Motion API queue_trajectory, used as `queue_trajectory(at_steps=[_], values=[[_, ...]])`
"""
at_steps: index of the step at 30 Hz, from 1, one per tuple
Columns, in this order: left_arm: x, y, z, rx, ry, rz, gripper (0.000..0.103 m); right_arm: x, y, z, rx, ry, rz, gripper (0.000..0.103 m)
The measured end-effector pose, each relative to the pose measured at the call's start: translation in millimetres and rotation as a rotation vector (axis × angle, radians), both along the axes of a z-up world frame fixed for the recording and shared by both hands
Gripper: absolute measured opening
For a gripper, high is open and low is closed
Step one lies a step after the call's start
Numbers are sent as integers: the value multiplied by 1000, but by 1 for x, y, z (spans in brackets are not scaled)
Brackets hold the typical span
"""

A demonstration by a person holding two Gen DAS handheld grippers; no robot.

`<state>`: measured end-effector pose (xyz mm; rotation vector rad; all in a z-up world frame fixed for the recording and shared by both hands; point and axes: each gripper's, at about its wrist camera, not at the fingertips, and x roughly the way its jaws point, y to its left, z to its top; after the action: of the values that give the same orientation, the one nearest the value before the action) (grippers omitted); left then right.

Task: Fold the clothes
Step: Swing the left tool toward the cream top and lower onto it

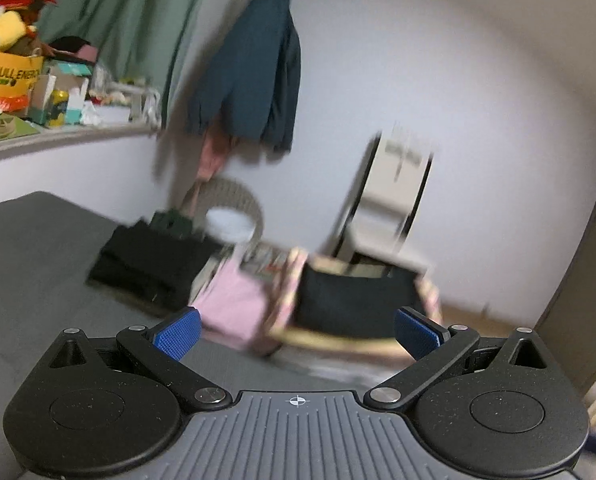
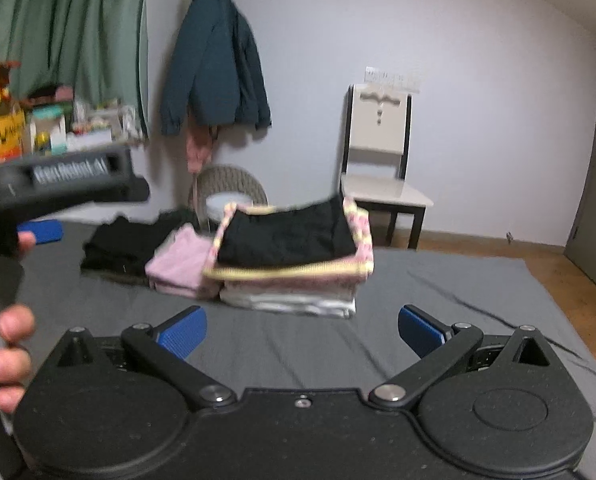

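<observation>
On grey sheet (image 2: 437, 280), three folded piles (image 2: 290, 264), both grippers empty.

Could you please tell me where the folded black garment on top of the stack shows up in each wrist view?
Left wrist: black garment, lower centre, between the open fingers.
Right wrist, centre, topping the stack.
Shared landmark: chair behind it.

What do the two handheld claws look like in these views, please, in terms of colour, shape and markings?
Both share one design: the left claw and right claw have matte black linkage arms with silver pivot bolts, round black housings, and blue ribbed pads. The left's ribbed grey base carries a small white crosshair mark. From the right view, the left's black body bears blurred white lettering, unreadable. No cables or sleeves show.
</observation>
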<state>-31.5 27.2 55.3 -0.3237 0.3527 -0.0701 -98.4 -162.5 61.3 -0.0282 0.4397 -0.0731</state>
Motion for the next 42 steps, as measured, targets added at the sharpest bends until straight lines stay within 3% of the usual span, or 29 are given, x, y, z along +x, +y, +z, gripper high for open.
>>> queue_trajectory(at_steps=[2,7,10,13,17,20,25,29,33,39,42], values=[[-7,-4,17,33,-24,3,103,-9,-4,6,11,-48,0,103],[-18,-30,82,304,-55,10,103,-37,-15,15,81,-238,18,103],[-20,-36,125,381,-84,0,103,-48,-23,19,171,-249,61,103],[-20,-28,169,346,-88,-40,103,-54,-28,22,243,-228,87,103],[-13,-5,188,330,49,-117,103,-64,-30,26,302,-213,109,103],[-27,32,166,364,127,-148,103,-73,-32,23,366,-185,130,103],[-61,117,101,409,260,-83,103,-87,-33,10,415,-146,150,103],[-99,199,38,350,359,12,103,-100,-27,0,390,-149,171,103],[-134,272,-28,254,453,173,103,-108,-18,-8,362,-140,201,103],[-150,308,-94,238,520,282,103,-118,-2,-20,304,-91,243,103],[-153,314,-112,164,513,264,103,-124,-2,-27,341,-56,265,103]])
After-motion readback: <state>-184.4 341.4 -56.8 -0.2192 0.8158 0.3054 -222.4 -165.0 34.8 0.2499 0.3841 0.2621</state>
